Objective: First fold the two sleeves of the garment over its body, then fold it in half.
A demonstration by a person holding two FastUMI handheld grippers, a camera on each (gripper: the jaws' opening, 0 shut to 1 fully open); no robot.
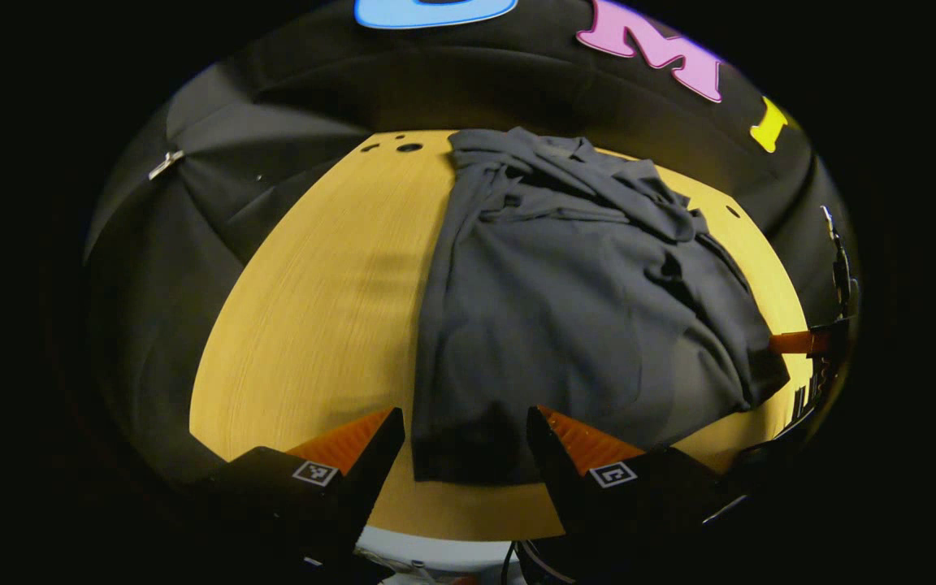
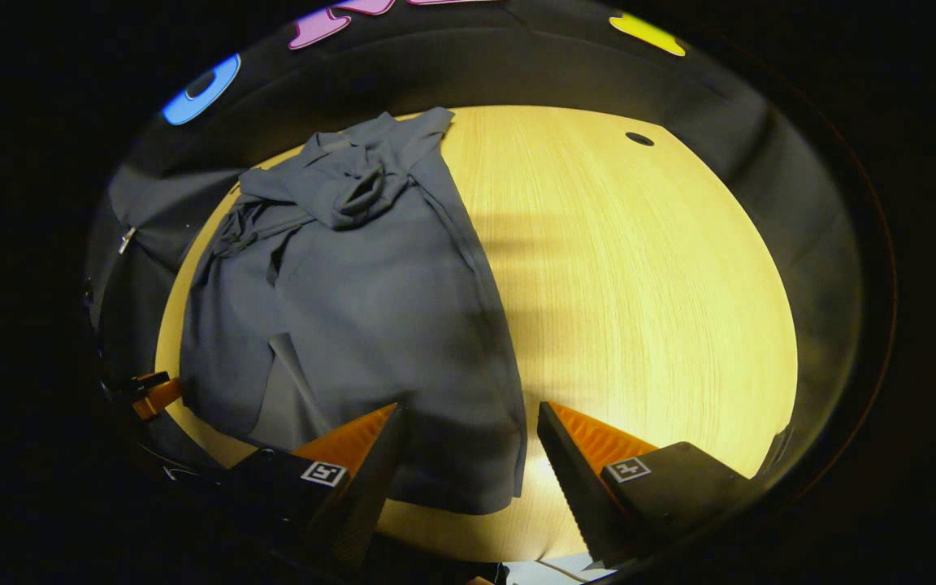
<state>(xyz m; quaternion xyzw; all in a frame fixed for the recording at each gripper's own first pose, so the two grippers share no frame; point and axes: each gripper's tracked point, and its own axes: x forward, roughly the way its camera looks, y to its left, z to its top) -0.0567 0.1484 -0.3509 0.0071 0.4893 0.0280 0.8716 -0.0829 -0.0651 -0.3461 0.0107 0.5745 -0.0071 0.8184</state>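
A dark grey garment (image 1: pixel 582 309) lies flat on the yellow wooden table (image 1: pixel 314 309), collar end far, hem near. Its sleeves lie bunched and folded over the upper body (image 1: pixel 590 195). My left gripper (image 1: pixel 465 435) is open just above the near hem, with the hem's left corner between its orange fingers (image 1: pixel 354 439). In the right gripper view the same garment (image 2: pixel 362 292) covers the table's left half. My right gripper (image 2: pixel 470 431) is open over the hem's right corner. Each gripper shows at the other's side: the right gripper (image 1: pixel 793 343) by the garment's edge, the left gripper (image 2: pixel 151 396) likewise.
Bare tabletop (image 2: pixel 647 309) stretches right of the garment in the right gripper view, with a round hole (image 2: pixel 639 139) near the far edge. Further holes (image 1: pixel 409 147) sit at the far left corner. The table's near edge (image 1: pixel 468 532) runs just under the fingers.
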